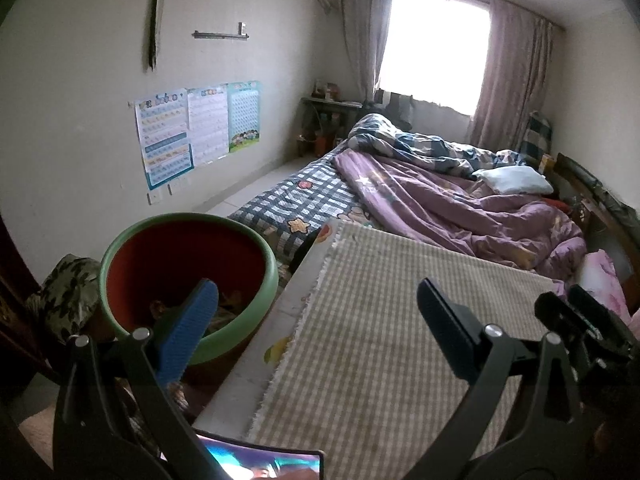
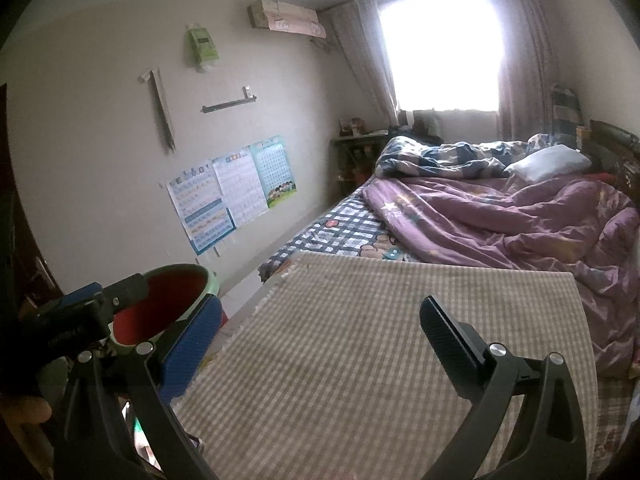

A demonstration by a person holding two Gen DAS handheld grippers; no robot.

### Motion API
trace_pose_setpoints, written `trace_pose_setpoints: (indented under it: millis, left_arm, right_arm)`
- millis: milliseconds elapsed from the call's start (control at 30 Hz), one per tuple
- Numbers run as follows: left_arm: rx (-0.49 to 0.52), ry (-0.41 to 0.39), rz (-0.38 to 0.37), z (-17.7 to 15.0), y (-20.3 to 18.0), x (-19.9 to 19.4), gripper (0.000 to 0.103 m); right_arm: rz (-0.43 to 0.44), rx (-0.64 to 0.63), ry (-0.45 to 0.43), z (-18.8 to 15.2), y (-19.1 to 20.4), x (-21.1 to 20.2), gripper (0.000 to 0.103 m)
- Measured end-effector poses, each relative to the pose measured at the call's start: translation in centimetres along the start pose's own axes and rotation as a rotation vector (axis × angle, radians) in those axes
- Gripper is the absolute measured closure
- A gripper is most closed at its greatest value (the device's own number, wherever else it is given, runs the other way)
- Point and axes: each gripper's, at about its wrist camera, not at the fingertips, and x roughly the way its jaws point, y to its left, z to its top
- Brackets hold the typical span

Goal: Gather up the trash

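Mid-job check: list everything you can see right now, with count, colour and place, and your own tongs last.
Basin: one, green outside, red inside, left of the table; some scraps lie in its bottom.
Checked cloth: one, beige and white, covering the table top.
Phone or tablet: one, screen lit, at the table's near edge.
Purple quilt: one, rumpled on the bed.
Blue plaid quilt: one, at the bed's far end.
Pillow: one, white, on the bed.
Wall charts: three, blue and white, on the left wall.
Window: one, bright, curtained.
Left tongs: open, empty.
Right tongs: open, empty.
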Motion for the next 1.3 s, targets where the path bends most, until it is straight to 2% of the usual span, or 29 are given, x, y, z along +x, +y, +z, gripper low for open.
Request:
trace_pose_setpoints:
  millis: [733,967,1133,1233,1300]
  left_arm:
    - [-0.014,0.015,0.0,0.1,1.3,0.1,0.006]
    - [0.017,-0.006,0.005,-0.3,1.9,0.0,0.006]
    - [-0.006,0.015,0.095,-0.7,5.9,0.4,0.006]
    - [-0.09,-0.003,0.245,-1.3,10.7,-0.1,0.006]
    - [-0.147,-0.016,0.316,-1.9,13.6,-0.7,0.005]
  right_arm:
    - [-0.001,-0.005,0.034,-1.1,0.3,0.7,0.007]
    - [-0.018,-0.005,0.066,-1.7,0.0,1.4,0.007]
    - [-0.13,0.005,0.14,-3.6,-3.5,2.8,0.007]
    - [-0.275,0.005,0.205,-5.7,-7.8,3.9,0.007]
    - [-0.356,0.009,0.252,-6.8,-10.4,4.4,0.007]
